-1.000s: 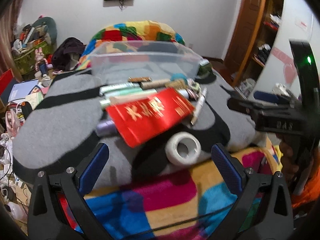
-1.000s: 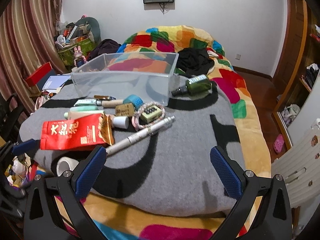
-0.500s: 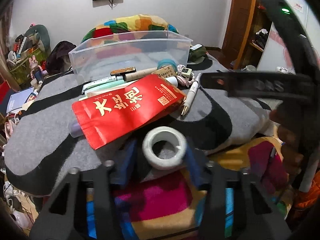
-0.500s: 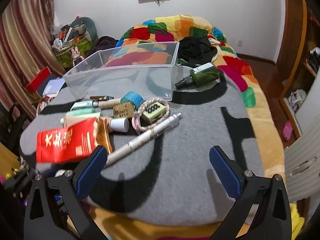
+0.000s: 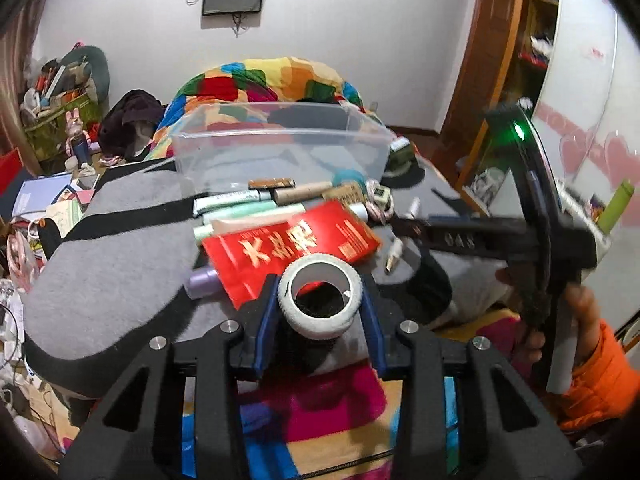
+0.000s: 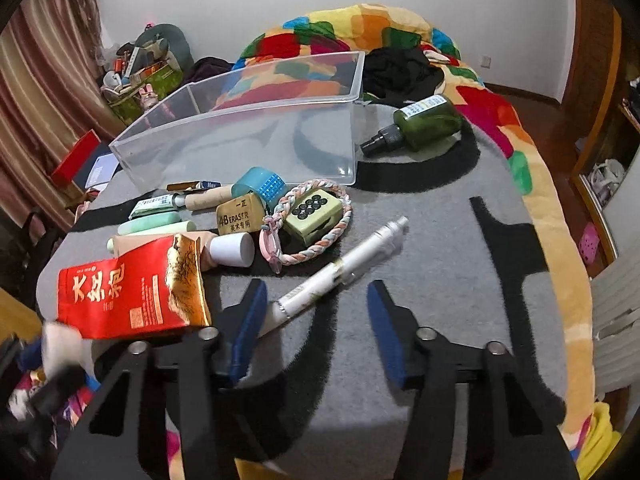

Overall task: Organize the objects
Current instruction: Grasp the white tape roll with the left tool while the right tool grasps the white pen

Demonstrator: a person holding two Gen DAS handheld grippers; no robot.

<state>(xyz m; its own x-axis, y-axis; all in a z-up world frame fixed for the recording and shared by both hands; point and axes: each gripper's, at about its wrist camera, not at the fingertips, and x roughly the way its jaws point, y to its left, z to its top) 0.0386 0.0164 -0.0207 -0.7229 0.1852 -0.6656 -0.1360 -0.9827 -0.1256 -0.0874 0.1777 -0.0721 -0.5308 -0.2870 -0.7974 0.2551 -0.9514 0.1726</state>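
White ribbed tape roll [image 5: 320,294] sits clamped in left gripper [image 5: 320,312]; right gripper [image 6: 314,320] closing, empty.

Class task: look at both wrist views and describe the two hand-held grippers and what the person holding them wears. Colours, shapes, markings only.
Each hand-held gripper, left and right, has a black angular frame with triangular cut-outs, silver bolts at the joints, and two fingers faced with blue pads. In the left view, the right gripper's black curved handle carries a green light. The person wears an orange sleeve.
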